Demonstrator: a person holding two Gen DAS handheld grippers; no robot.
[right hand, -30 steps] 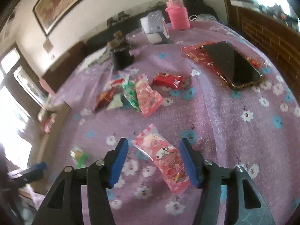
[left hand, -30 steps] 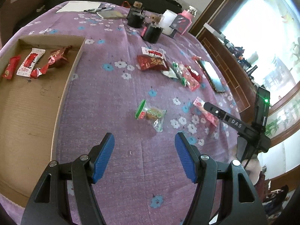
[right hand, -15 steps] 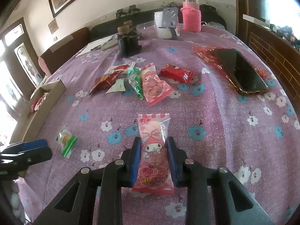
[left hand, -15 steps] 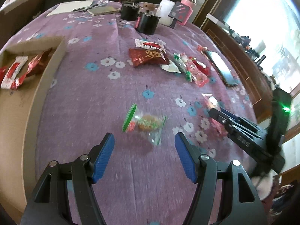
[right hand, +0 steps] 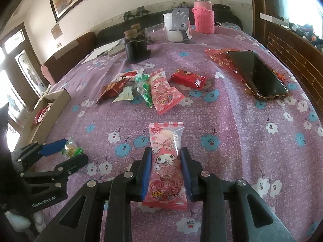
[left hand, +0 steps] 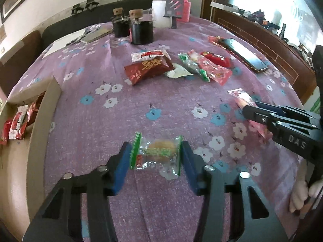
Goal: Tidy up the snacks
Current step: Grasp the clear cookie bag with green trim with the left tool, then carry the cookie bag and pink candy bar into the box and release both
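My right claw [right hand: 166,169] is clamped on the pink My Melody candy packet [right hand: 166,161], pads pressing its long sides. My left claw [left hand: 155,161] brackets the clear green-edged pastry packet [left hand: 156,154], blue pads [left hand: 123,161] at the crimped ends; whether they grip yet I cannot tell. To do this well I would squeeze only until the film buckles slightly, not crushing the pastry, then lift straight up. The cardboard box [left hand: 40,117] with red snacks sits to the left; more packets [left hand: 149,67] lie farther up the purple floral tablecloth [left hand: 171,109].
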